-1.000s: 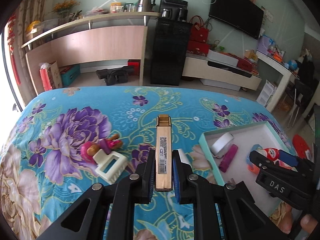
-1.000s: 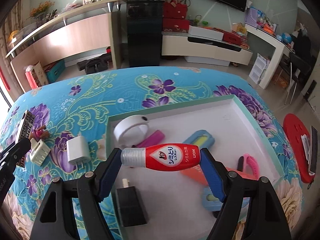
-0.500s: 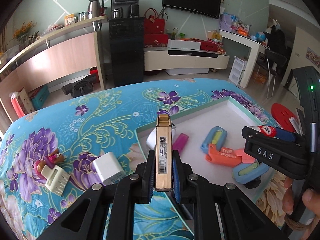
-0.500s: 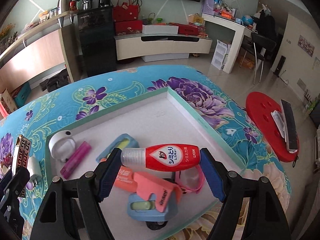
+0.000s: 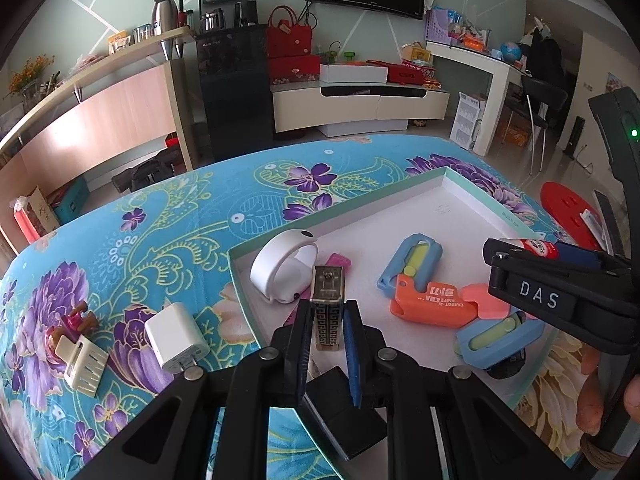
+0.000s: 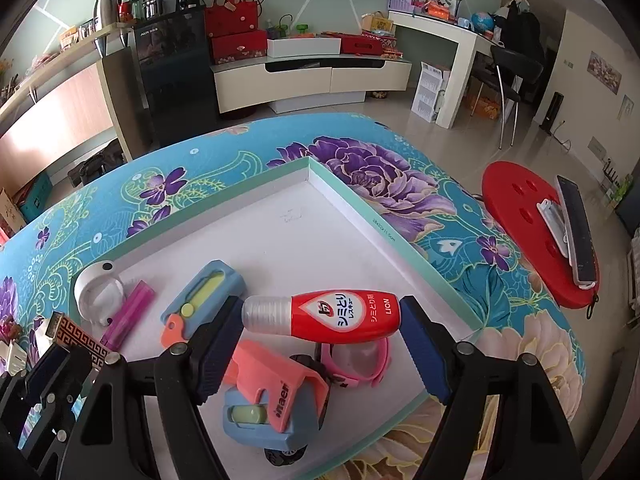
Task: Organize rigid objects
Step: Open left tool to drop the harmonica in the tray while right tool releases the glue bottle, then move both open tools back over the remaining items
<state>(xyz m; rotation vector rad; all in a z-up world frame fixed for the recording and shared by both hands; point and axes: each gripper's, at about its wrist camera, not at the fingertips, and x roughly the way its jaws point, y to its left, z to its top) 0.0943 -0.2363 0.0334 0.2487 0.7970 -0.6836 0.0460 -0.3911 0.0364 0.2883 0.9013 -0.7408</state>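
My left gripper (image 5: 328, 322) is shut on a gold lighter with a black key pattern (image 5: 328, 312), held over the near left part of the white tray (image 5: 452, 184). The lighter also shows in the right wrist view (image 6: 78, 338). My right gripper (image 6: 320, 332) is shut on a red bottle with a clear cap (image 6: 324, 316), held crosswise above the tray (image 6: 352, 196). In the tray lie a white ring-shaped case (image 5: 280, 270), a pink stick (image 6: 128, 314), blue and orange utility knives (image 5: 432, 300) and a pink watch (image 6: 360, 364).
On the floral cloth left of the tray lie a white charger plug (image 5: 176, 338), a cream comb-like piece (image 5: 82, 362) and a small doll (image 5: 66, 326). A black block (image 5: 344, 404) lies in the tray's near corner. A red stool (image 6: 536, 236) stands to the right.
Both grippers have swung right, over the tray. The left one has lowered and turned the lighter so its patterned face shows. The red bottle stays gripped.
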